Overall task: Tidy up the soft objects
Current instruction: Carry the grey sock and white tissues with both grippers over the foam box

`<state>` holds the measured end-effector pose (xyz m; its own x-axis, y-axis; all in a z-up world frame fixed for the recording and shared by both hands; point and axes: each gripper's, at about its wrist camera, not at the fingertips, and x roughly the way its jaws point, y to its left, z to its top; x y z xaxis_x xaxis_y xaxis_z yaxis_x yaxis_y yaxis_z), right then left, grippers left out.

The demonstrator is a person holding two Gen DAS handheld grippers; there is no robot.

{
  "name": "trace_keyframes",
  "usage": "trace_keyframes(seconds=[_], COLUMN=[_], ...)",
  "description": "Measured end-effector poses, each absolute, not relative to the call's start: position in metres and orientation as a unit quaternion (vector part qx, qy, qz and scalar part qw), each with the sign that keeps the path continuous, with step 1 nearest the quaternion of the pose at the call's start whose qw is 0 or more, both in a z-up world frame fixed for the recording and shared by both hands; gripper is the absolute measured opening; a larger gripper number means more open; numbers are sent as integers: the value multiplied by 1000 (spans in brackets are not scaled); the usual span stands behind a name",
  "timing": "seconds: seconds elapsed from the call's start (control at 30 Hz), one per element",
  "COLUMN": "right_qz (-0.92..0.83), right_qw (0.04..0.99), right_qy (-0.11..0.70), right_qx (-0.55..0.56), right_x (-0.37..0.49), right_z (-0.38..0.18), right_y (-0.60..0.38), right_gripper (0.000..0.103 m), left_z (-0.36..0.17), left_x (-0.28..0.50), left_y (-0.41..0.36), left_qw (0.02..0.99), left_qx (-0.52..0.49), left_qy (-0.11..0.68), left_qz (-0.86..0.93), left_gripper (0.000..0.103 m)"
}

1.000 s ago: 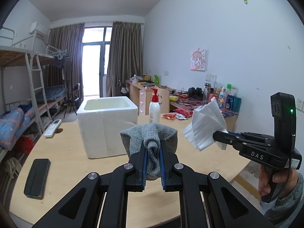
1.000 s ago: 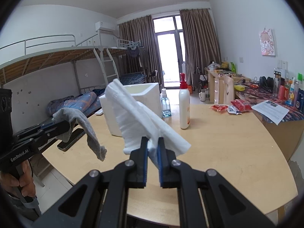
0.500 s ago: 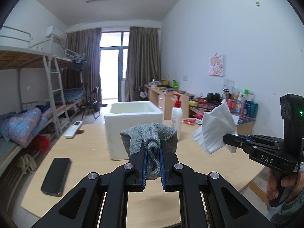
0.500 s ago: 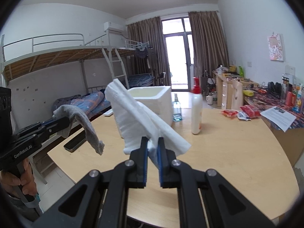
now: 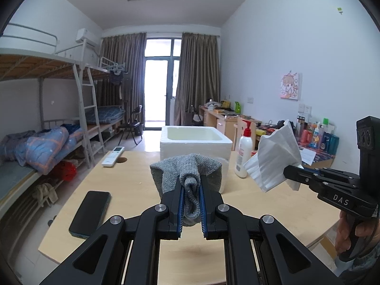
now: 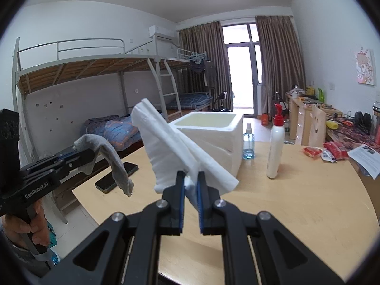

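Two hand-held grippers clamped: left (image 5: 191,191) on grey sock (image 5: 187,175), right (image 6: 190,185) on white tissue (image 6: 171,147).

The sock (image 5: 190,178) is coarse grey knit cloth, matt. The tissue (image 6: 171,152) looks like soft, creased white paper. The box (image 5: 197,142) seems to be grainy white foam. The tabletop (image 6: 296,201) is smooth pale wood with a faint sheen. The phone (image 5: 91,210) is glossy black. Each tool (image 5: 191,204) is matt black plastic.

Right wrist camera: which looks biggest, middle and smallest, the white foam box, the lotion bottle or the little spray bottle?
1. White foam box
2. Lotion bottle
3. Spray bottle

The spray bottle stands farther back than the lotion bottle, so nearness exaggerates that gap.
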<state>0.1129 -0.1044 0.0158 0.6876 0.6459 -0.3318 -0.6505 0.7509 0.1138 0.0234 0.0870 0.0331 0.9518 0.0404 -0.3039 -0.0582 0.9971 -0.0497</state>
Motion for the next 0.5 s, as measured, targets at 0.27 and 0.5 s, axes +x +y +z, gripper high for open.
trace_keyframes(seconds=[0.27, 0.5], right_qz=[351, 347], right_qw=[918, 920], right_qy=[182, 184], right_qx=[-6, -3], right_x=[122, 135], right_z=[16, 23], right_y=[-99, -99], right_gripper=[12, 12], left_z=[33, 36], left_x=[36, 49], left_y=[95, 98], left_qw=[986, 987], left_qx=[-32, -31], left_qy=[158, 157], left_qz=[27, 22], left_gripper=[12, 12])
